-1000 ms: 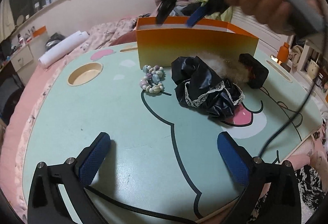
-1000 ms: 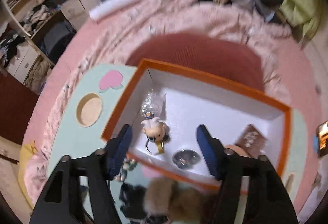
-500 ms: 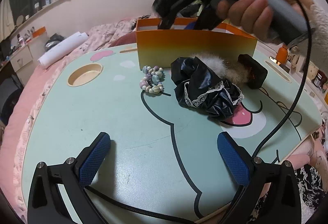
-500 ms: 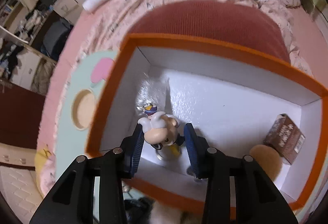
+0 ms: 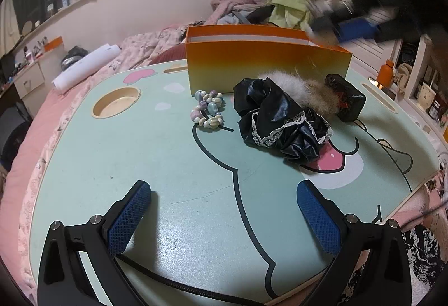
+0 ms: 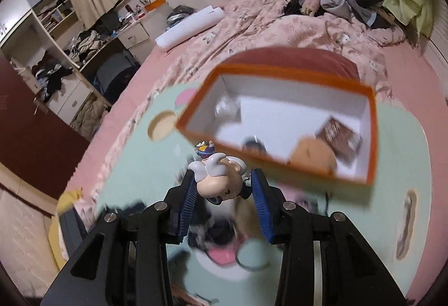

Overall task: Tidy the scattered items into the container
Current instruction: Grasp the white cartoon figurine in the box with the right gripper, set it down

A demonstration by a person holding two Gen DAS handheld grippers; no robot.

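Observation:
My right gripper (image 6: 224, 194) is shut on a small cartoon figurine keychain (image 6: 218, 180) and holds it in the air, just in front of the near wall of the orange box (image 6: 280, 73). In the left wrist view that gripper (image 5: 344, 28) is a blur above the box's (image 5: 266, 68) right end. A bead bracelet (image 5: 208, 111), a black lace scrunchie (image 5: 280, 121), a fur pompom (image 5: 302, 90) and a black block (image 5: 345, 98) lie on the mint table (image 5: 140, 166). Low over the table's near part, my left gripper (image 5: 224, 210) stands open with nothing between its fingers.
Inside the box lie a brown packet (image 6: 338, 135), a round tan item (image 6: 313, 152), a clear bag (image 6: 226, 107) and a dark round piece (image 6: 253, 145). A cup recess (image 5: 116, 103) sits in the table's far left. The table rests on a pink bed (image 6: 280, 23).
My right gripper closed on the figurine inside the box, lifted it out and drew back over the table. In the left wrist view it swung to the right. The left gripper stayed still.

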